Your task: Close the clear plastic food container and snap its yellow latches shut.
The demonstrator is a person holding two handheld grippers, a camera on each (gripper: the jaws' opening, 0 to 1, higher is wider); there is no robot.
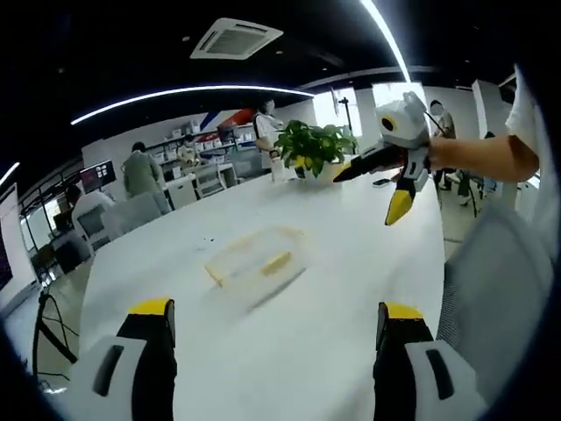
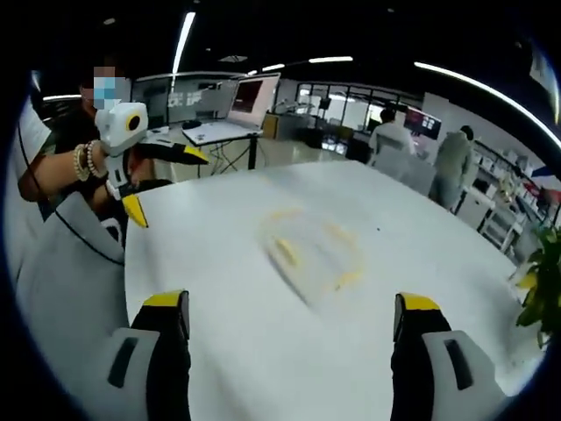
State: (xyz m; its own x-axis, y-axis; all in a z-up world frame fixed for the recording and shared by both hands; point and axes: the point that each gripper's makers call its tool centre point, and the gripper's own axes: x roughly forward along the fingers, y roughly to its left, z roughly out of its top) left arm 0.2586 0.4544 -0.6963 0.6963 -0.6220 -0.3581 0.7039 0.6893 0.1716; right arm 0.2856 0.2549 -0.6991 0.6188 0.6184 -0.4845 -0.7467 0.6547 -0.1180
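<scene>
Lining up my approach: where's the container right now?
The container lies mid-table, ahead of both open grippers, untouched; in the left gripper view a potted plant stands beyond it at the far edge.

A wide white table spreads through the middle of the left gripper view, with a leafy potted plant standing at its far edge toward 12 o'clock. Beyond it, at about 10 o'clock, people stand among desks and shelves under a ceiling air vent. In the right gripper view an open laptop sits on a desk at 11 o'clock, and green leaves show at 3 o'clock.
</scene>
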